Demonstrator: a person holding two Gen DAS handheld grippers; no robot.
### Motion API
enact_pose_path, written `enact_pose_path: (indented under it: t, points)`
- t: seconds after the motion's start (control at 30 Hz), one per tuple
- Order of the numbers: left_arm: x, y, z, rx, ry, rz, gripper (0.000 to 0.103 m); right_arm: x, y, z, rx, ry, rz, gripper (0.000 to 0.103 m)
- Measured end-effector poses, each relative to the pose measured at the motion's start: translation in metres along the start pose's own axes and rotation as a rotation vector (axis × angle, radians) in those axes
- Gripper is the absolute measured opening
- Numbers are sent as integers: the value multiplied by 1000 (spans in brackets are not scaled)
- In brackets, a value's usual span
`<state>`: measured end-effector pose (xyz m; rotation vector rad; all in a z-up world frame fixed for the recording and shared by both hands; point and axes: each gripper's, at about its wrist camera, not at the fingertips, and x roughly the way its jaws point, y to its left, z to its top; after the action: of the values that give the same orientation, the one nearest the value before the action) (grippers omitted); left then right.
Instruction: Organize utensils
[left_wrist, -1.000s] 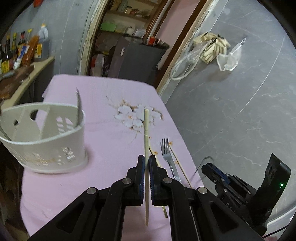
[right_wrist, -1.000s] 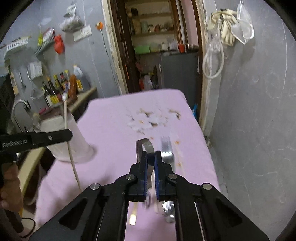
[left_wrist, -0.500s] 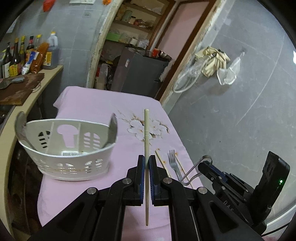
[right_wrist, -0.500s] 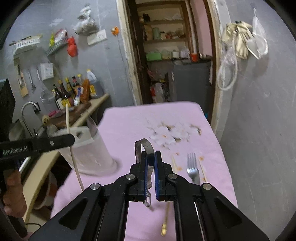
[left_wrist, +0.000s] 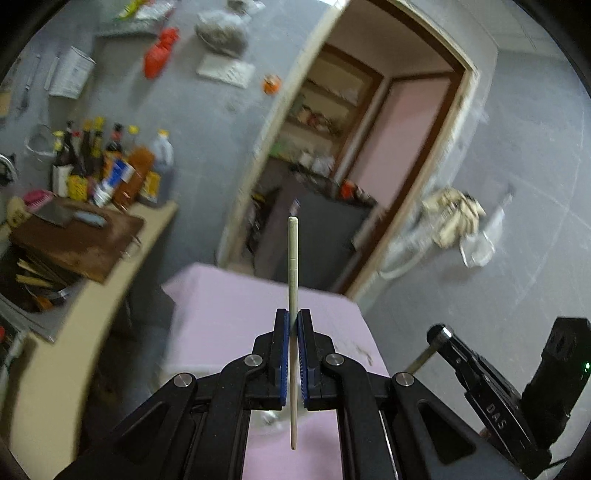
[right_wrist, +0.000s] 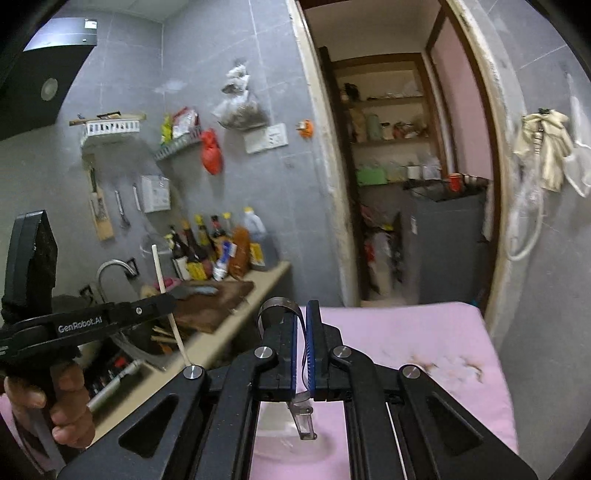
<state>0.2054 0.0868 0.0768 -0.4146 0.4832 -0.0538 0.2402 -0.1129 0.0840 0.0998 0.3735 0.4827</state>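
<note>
My left gripper (left_wrist: 293, 314) is shut on a pale wooden chopstick (left_wrist: 292, 254) that stands upright, its thin end hanging below the jaws. The right wrist view shows this left gripper (right_wrist: 162, 302) at the left, held by a hand (right_wrist: 66, 406), with the chopstick (right_wrist: 159, 266) sticking up. My right gripper (right_wrist: 301, 308) is shut on a metal tongs-like utensil (right_wrist: 275, 306); its looped end curls above the fingers and its lower end (right_wrist: 303, 421) hangs beneath. The right gripper (left_wrist: 439, 334) also appears low right in the left wrist view. Both are raised above the pink-clothed table (right_wrist: 406, 332). No basket is clearly in view.
A counter (right_wrist: 236, 317) runs along the left with a dark cutting board (left_wrist: 77, 243), sauce bottles (right_wrist: 218, 251) and a tap (right_wrist: 114, 267). Beyond the table's far end are a doorway with shelves (right_wrist: 388, 122) and a grey cabinet (right_wrist: 443, 240). A grey wall (left_wrist: 517, 221) bounds the right.
Both grippers have risen and tipped upward with their utensils still held. The white basket, the fork and the loose chopsticks on the table have dropped out of view.
</note>
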Motion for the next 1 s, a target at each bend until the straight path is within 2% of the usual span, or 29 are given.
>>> enact_pose_path:
  t: [0.17,0.4,0.6,0.8,0.9,1.0]
  points:
    - [6,32,21,-2,-64,88,5,35,20,-4,-13,3,6,4]
    - [35,61,15,33,-39,139,5,76,22,-35,-8,81,-60,4]
    - [52,64,-5,101,-22,154,5,94,17,-61,30,142,-88,4]
    - [57,67,-20,102,14,126,5,96,18,-75,35,190,-99,5]
    - [59,67,-25,103,31,114,5,97,18,-83,43,232,-103,11]
    - [59,67,-30,114,42,122,5,92,20,-84,40,238,-96,19]
